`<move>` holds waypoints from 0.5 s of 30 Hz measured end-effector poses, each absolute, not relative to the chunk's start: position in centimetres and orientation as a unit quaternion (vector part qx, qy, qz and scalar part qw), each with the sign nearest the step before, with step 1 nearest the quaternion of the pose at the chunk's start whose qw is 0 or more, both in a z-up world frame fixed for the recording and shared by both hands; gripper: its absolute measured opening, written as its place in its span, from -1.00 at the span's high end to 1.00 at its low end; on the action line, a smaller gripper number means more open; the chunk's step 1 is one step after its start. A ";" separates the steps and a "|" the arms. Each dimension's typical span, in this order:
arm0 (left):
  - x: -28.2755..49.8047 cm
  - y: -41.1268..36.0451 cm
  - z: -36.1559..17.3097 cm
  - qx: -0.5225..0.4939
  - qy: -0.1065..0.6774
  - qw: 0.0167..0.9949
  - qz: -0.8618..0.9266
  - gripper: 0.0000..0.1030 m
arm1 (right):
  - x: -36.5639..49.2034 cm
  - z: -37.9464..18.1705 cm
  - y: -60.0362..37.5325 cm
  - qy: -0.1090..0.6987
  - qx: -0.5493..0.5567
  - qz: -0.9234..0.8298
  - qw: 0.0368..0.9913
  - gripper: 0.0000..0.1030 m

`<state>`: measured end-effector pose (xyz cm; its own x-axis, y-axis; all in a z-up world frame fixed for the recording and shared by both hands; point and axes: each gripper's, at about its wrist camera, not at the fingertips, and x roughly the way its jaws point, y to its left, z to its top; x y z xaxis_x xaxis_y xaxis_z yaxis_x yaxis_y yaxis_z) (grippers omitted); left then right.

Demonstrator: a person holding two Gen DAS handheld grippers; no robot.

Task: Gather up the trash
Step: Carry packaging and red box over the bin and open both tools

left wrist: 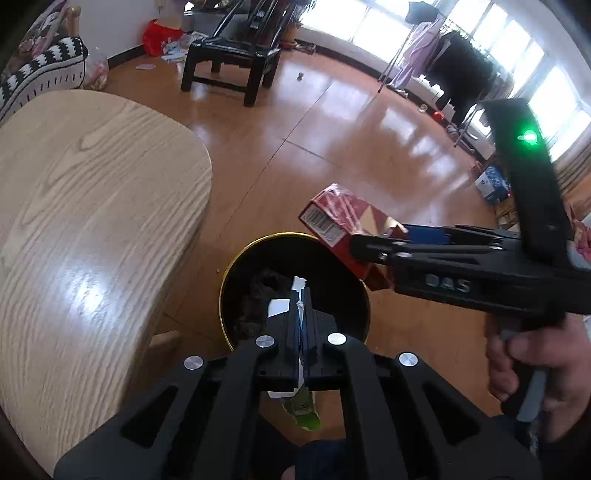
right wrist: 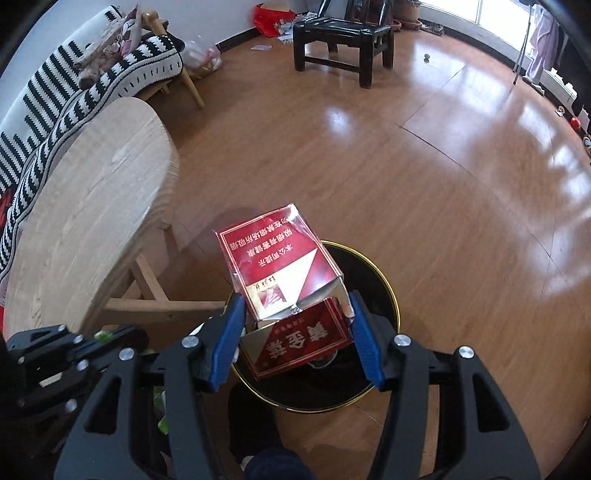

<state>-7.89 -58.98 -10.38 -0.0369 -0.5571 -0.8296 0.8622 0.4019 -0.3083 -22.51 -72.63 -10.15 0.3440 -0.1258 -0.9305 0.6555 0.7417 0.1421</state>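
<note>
A black trash bin with a gold rim (left wrist: 236, 266) (right wrist: 388, 284) stands on the wooden floor beside the table. My left gripper (left wrist: 301, 295) hovers over the bin's mouth, shut on a thin white and green wrapper (left wrist: 299, 286) whose green end hangs below the jaws. My right gripper (right wrist: 295, 299) (left wrist: 373, 243) is shut on a crumpled red cigarette box (right wrist: 280, 269) (left wrist: 332, 214), held above the bin's rim with its torn flap open. A hand (left wrist: 535, 362) grips the right gripper's handle. Dark trash lies inside the bin.
A round light-wood table (left wrist: 92, 206) (right wrist: 85, 206) stands left of the bin. Farther off are a black chair (left wrist: 236, 51) (right wrist: 340, 33), a striped sofa (right wrist: 74, 81), a red bag (left wrist: 159, 35) and a clothes rack (left wrist: 443, 55) by the windows.
</note>
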 end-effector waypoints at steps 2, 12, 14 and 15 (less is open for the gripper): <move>-7.8 -59.5 -10.8 0.159 0.495 0.675 -0.524 1.00 | -22.6 -10.3 -72.8 0.516 0.259 -0.252 0.777 -0.09; -8.5 -61.0 -12.1 0.174 0.496 0.663 -0.533 0.98 | -22.9 -10.4 -73.5 0.514 0.263 -0.263 0.773 -0.17; -8.6 -61.2 -12.3 0.178 0.498 0.659 -0.534 0.91 | -22.8 -10.4 -73.3 0.512 0.265 -0.265 0.773 -0.28; -8.4 -61.4 -12.6 0.180 0.500 0.660 -0.531 0.61 | -22.6 -10.3 -73.3 0.511 0.264 -0.267 0.773 -0.31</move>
<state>-8.37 -61.37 -12.55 -0.0636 -0.5210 -0.8512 0.8813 0.3709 -0.2928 -22.64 -73.26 -10.29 0.3361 -0.1433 -0.9309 0.6828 0.7178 0.1360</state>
